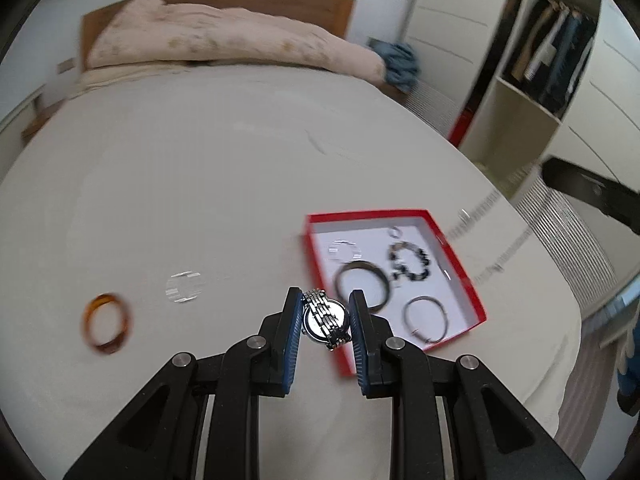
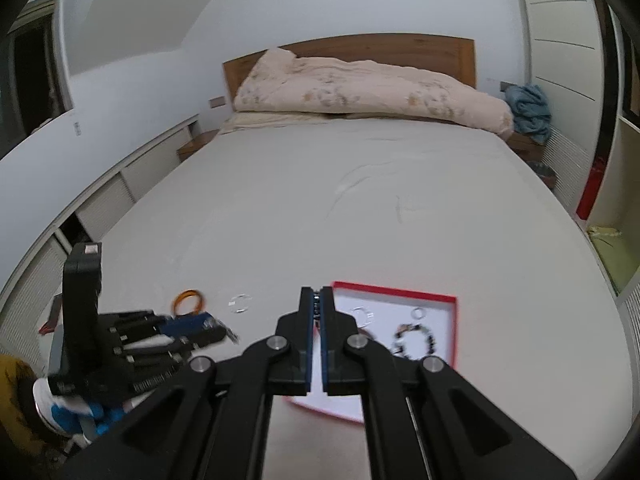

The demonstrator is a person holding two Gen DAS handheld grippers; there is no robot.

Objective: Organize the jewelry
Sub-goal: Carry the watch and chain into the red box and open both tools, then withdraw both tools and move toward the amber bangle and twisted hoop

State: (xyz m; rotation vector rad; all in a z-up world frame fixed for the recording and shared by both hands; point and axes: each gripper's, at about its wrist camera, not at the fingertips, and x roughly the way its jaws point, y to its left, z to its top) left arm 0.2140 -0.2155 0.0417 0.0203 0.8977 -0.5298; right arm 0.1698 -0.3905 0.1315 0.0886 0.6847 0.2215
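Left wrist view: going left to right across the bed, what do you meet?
Amber bangle → clear bracelet → silver watch clamped in the left tool → red box holding jewelry.

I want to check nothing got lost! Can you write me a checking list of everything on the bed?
Surface: bed, plain sheet, mostly bare.
Job's things: red box holds several bracelets and rings; amber bangle and clear bracelet lie loose on the sheet.
Clutter: nothing seen near the box.
Grippers: left tool shut on a silver watch; right tool shut on a dark beaded strand.
Cables: nothing seen.
Surroundings: quilt by the headboard, blue cloth beside it, open wardrobe with clothes.
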